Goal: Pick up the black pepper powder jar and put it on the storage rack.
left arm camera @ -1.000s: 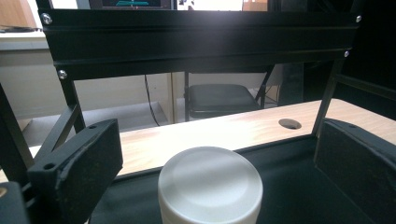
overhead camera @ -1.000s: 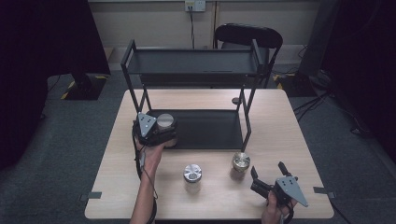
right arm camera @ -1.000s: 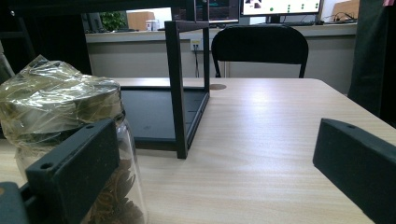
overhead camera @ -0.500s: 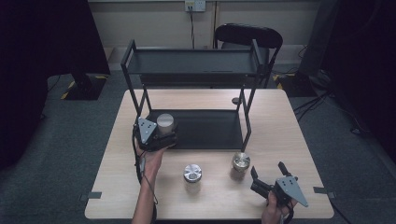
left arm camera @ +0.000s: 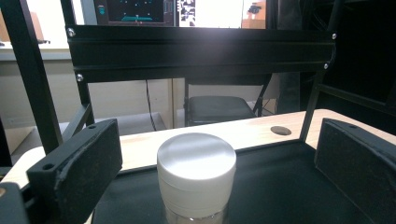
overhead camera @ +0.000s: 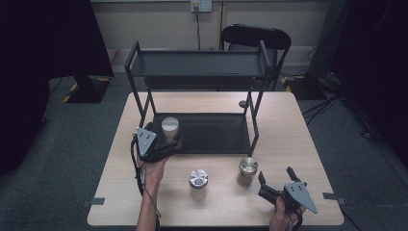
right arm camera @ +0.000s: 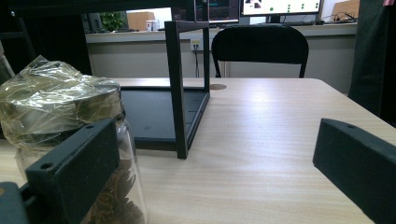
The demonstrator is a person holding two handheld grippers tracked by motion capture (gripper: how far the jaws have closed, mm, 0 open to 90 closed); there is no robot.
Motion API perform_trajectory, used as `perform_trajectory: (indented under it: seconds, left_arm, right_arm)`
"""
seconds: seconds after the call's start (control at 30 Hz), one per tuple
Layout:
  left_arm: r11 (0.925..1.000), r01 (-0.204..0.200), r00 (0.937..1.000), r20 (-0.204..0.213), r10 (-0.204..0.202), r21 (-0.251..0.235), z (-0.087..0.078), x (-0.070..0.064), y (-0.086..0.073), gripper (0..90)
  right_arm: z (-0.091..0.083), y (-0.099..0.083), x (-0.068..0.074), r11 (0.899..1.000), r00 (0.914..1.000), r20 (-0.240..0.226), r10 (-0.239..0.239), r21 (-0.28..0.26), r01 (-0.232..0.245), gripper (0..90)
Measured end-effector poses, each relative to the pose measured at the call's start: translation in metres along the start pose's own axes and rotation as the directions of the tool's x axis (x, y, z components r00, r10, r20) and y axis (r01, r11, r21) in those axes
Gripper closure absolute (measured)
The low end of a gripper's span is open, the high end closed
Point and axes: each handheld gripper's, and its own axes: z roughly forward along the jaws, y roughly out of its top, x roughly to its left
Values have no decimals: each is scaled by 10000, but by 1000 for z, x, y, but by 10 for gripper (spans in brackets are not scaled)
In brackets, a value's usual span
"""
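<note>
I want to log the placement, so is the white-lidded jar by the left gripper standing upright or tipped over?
Upright: the jar stands on the rack's bottom shelf with its flat lid level, between the left gripper's open jaws.

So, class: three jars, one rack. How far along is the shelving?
One white-lidded jar stands on the rack's bottom shelf, set between the open jaws of the left gripper. The silver-lidded jar and the wrapped-lid jar wait on the table. The right gripper is open, empty.
</note>
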Motion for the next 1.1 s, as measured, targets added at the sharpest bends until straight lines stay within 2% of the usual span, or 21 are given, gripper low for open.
perform_trajectory:
  seconds: [0.17,0.7,0.87,0.93,1.03,1.1]
  left_arm:
    - [9998,87,10000,-34,-88,-200,-8,-2,-2,0]
    - [9988,250,9995,-183,-257,-412,-36,-5,-15,0]
    - [9974,369,9989,-270,-386,-612,-47,-7,-23,0]
    - [9981,182,9993,-309,-201,-585,-50,-10,-27,0]
    - [9965,415,9987,-255,-434,-725,-55,-11,-33,0]
    - [9964,361,9987,-327,-387,-772,-60,-13,-35,0]
  right_arm:
    - [0,0,0,10000,10000,15,-9,24,9,0]
    - [0,1,1,10000,10000,38,-9,53,8,0]
    - [0,1,1,10000,10000,48,-4,52,4,0]
    - [1,1,1,10000,10000,65,11,58,-12,0]
    - [1,1,1,10000,10000,85,30,53,-31,0]
    - [0,1,2,10000,10000,85,23,49,-23,0]
